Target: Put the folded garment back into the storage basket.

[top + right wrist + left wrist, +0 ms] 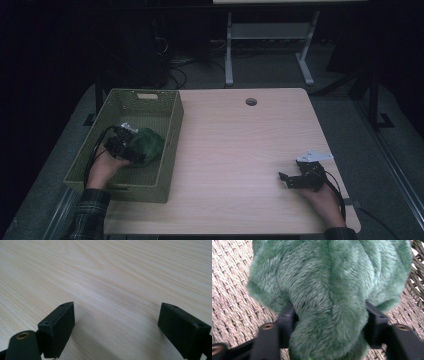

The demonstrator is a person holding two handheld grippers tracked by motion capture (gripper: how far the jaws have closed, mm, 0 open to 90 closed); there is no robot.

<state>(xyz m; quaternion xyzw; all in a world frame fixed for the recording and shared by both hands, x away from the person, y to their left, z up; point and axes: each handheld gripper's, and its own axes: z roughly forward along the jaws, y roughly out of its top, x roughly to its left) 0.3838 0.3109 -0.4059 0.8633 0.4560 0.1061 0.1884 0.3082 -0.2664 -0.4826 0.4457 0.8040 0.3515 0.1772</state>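
Note:
A fluffy green plush toy (150,142) lies on the floor of the olive woven basket (172,131) at the table's left. My left gripper (131,150) reaches down into the basket from the near side. In the left gripper view the plush toy (329,282) sits between the jaws of the left gripper (329,325). They stand wide, and the fur brushes both black pads (287,322). My right gripper (286,179) rests low over the table's right front, open. In the right gripper view the right gripper (116,322) has bare wood between its jaws.
The light wooden table (240,140) has a round cable hole (251,102) near its far edge. The basket's walls enclose my left hand. A white desk frame (270,45) stands on the dark floor beyond the table.

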